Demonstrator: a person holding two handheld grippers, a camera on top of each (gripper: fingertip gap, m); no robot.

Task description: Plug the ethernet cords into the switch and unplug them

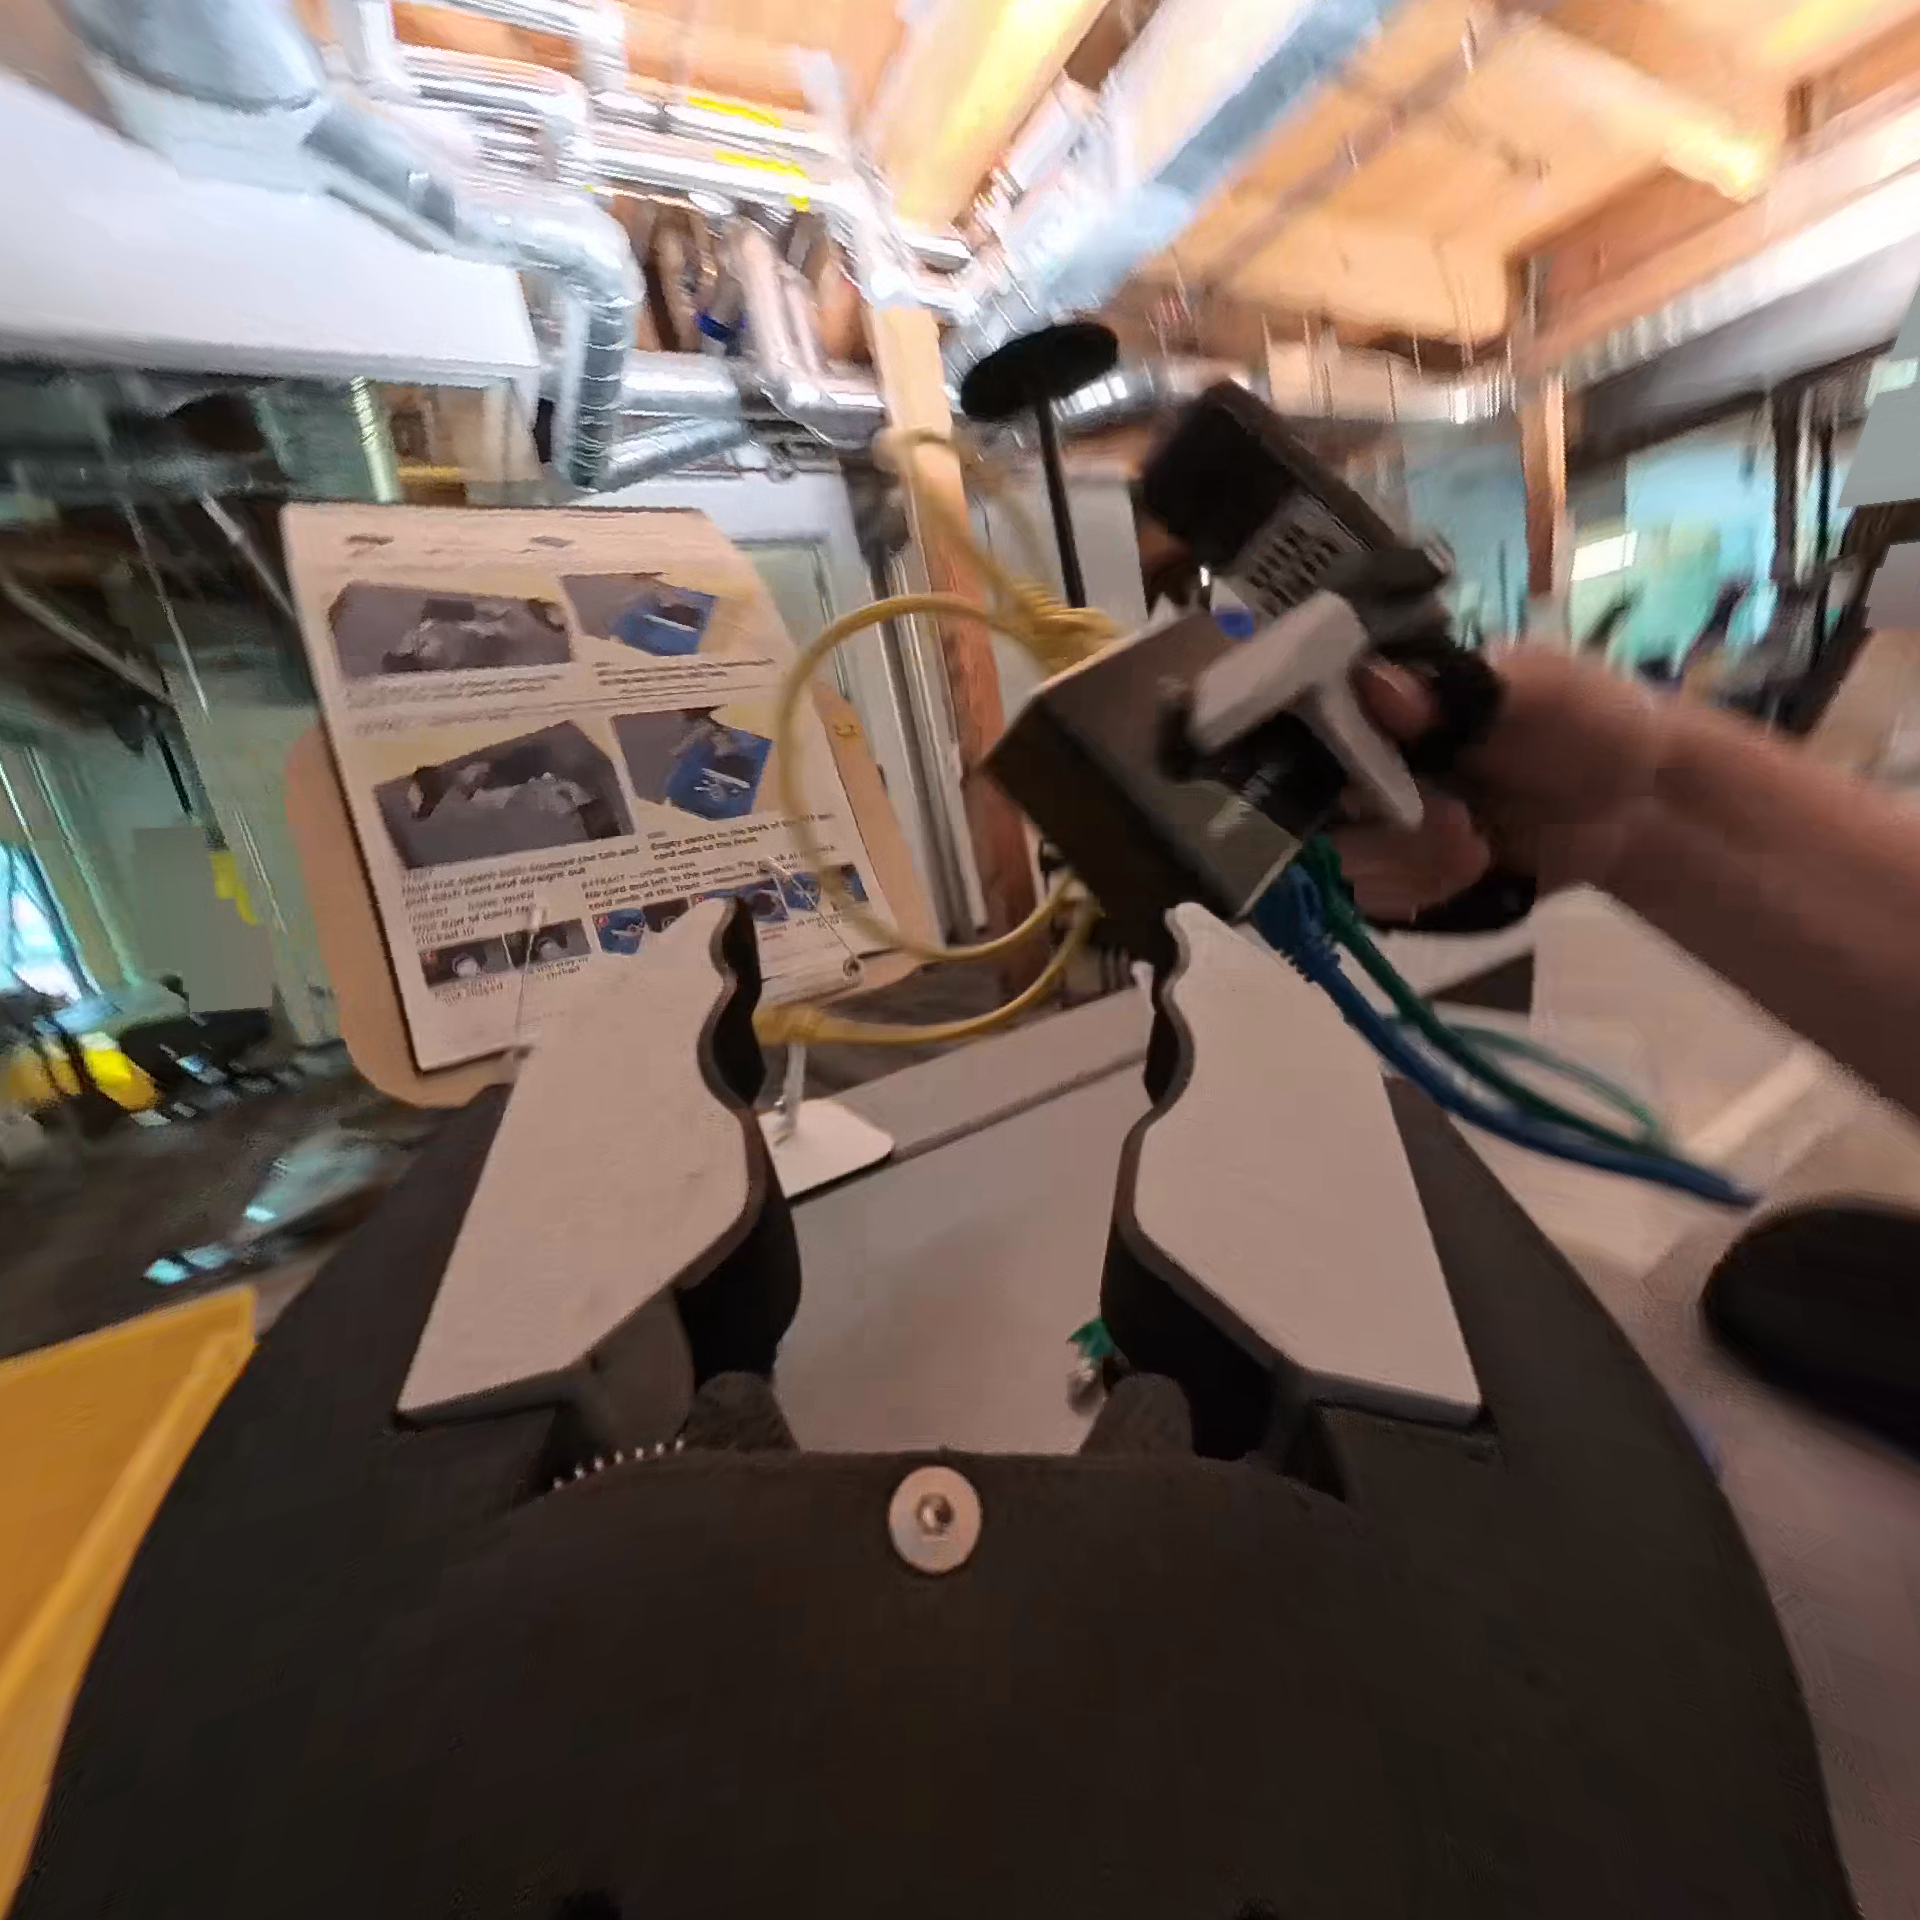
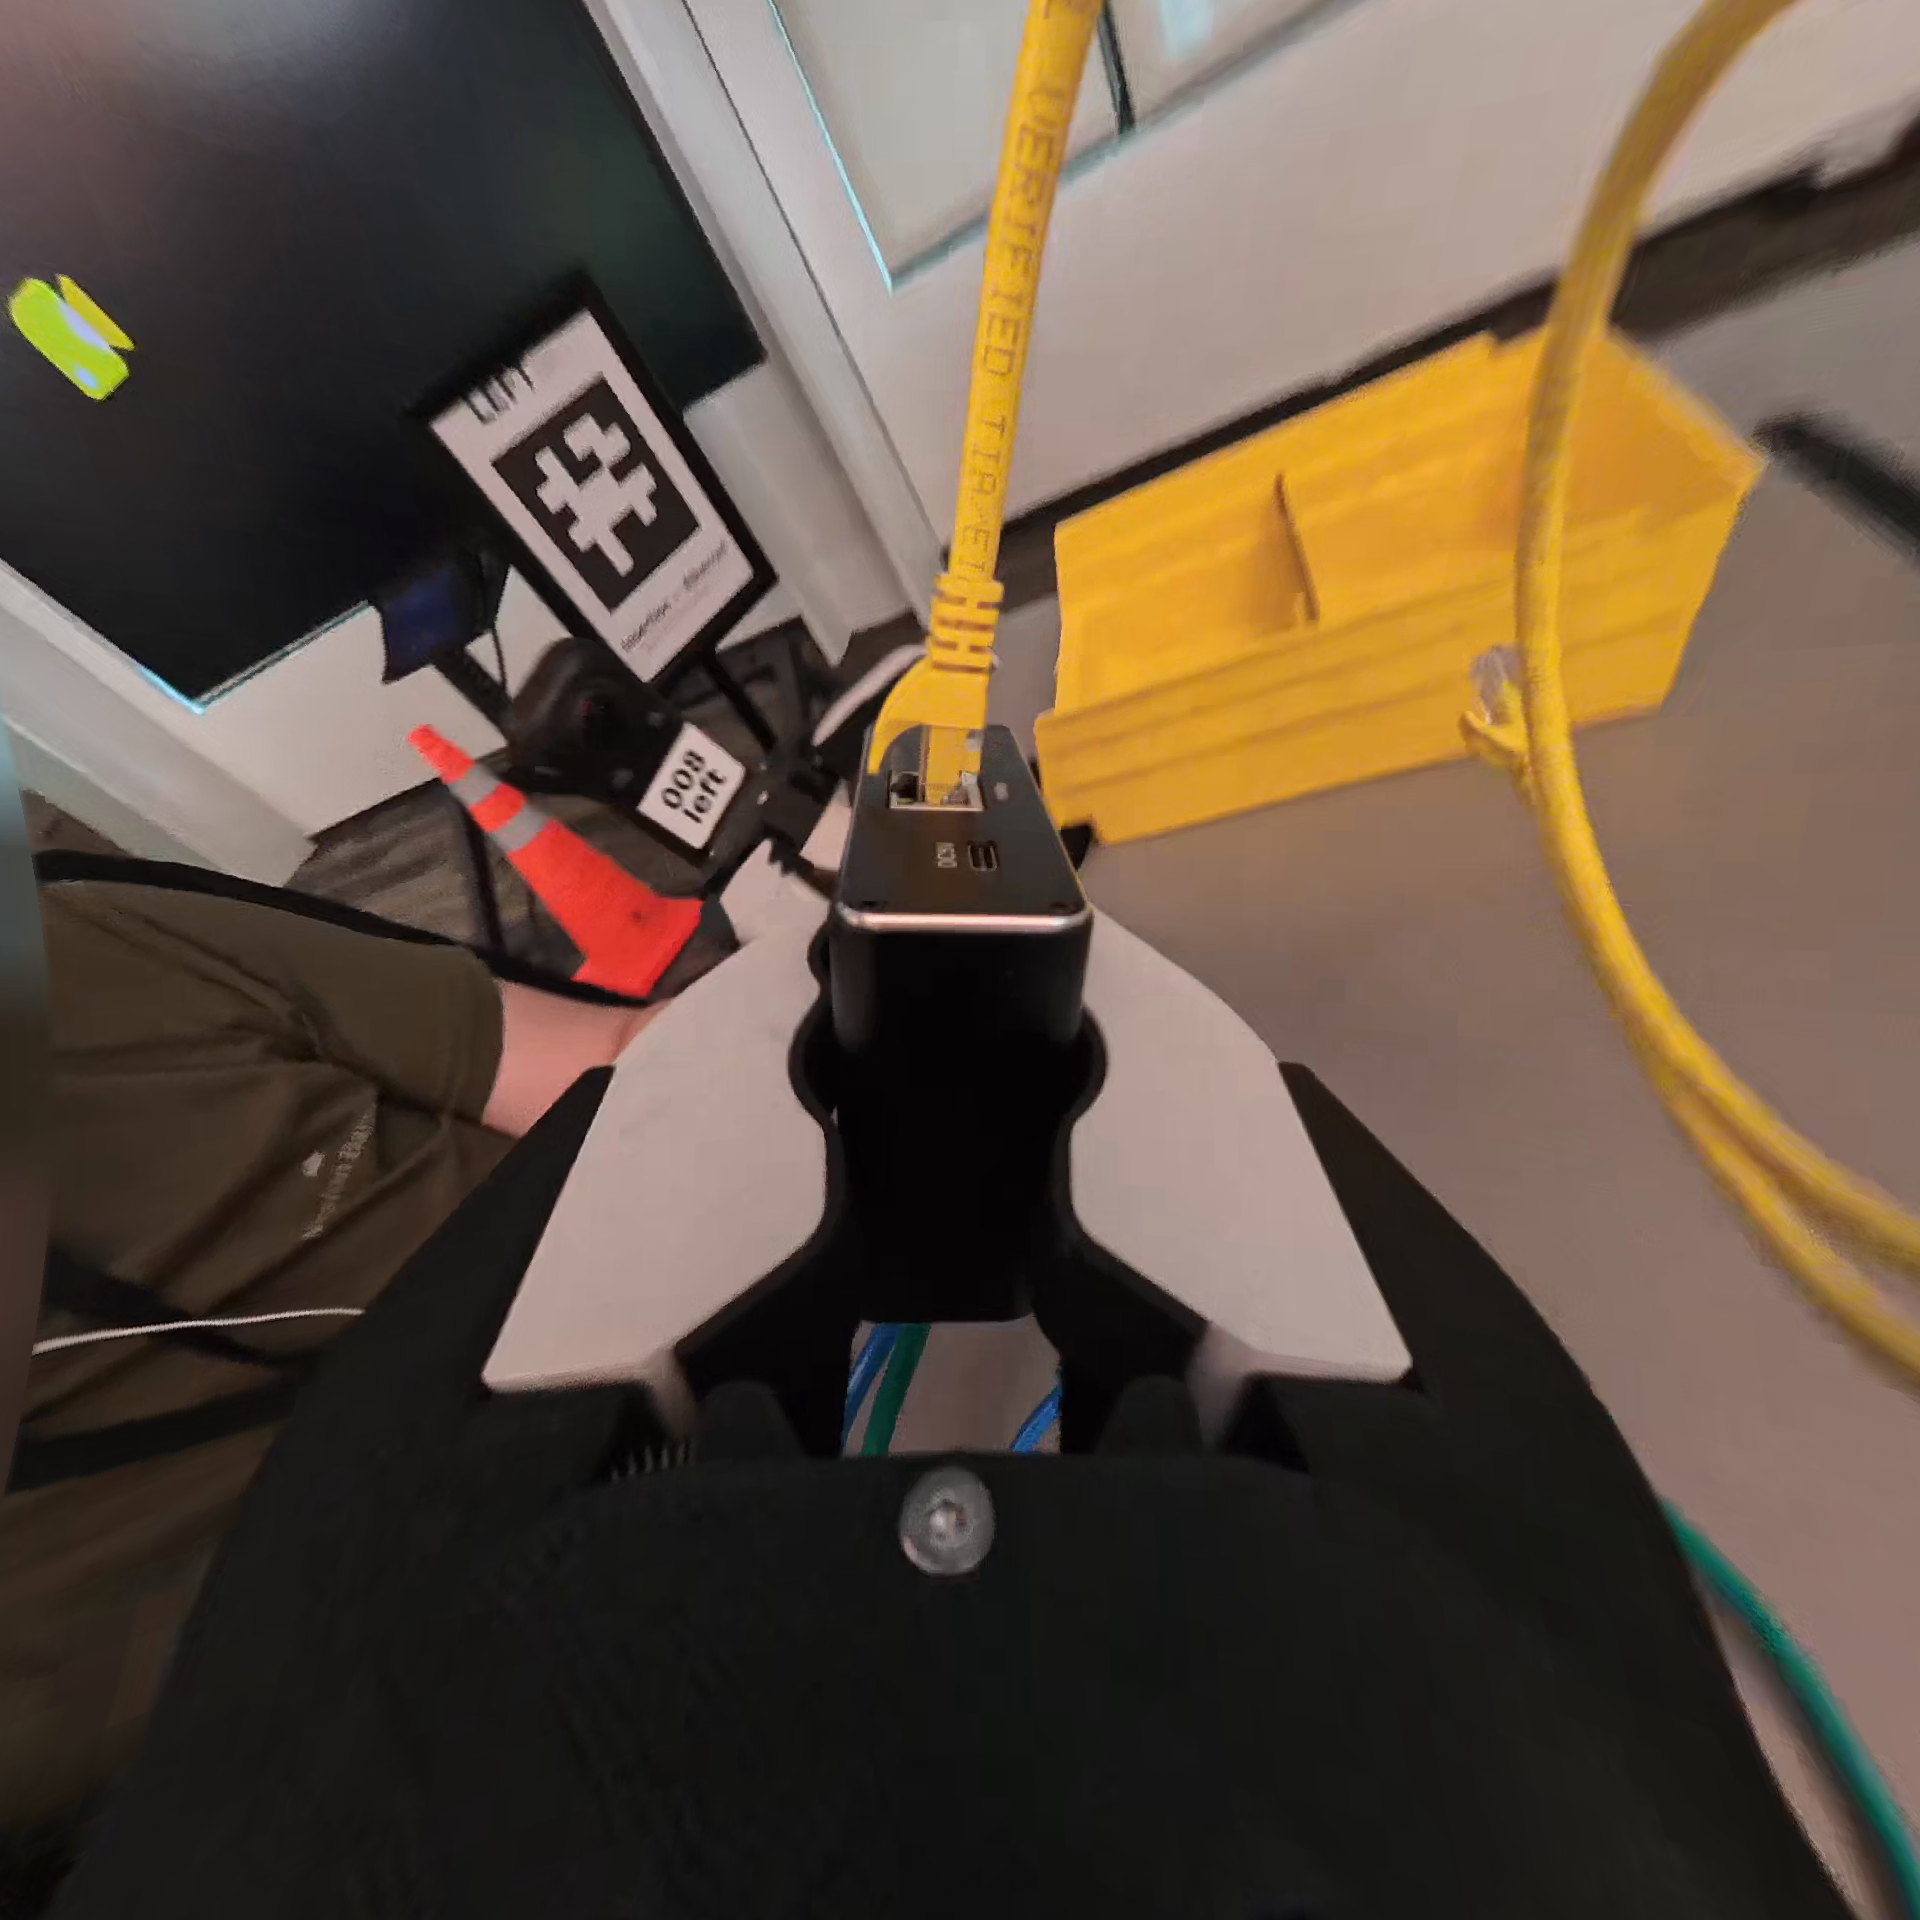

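Observation:
My right gripper (image 2: 956, 997) is shut on a black switch (image 2: 961, 894) and holds it up in the air. A yellow ethernet cord (image 2: 1003, 343) is plugged into a port on its far face. A second yellow cord (image 2: 1558, 644) loops at the right with a loose clear plug (image 2: 1496, 675). Blue cords (image 2: 868, 1382) and a green cord (image 2: 904, 1387) hang from the near end. In the left wrist view my left gripper (image 1: 956, 956) is open and empty, just below the switch (image 1: 1122, 769) held by the right gripper (image 1: 1257, 707).
A yellow bin (image 2: 1351, 582) sits on the grey table (image 2: 1351, 1039); it also shows in the left wrist view (image 1: 94, 1507). A printed instruction sheet (image 1: 561, 748) stands at the back of the table. An orange cone (image 2: 561, 862) and a marker sign (image 2: 603, 488) stand on the floor.

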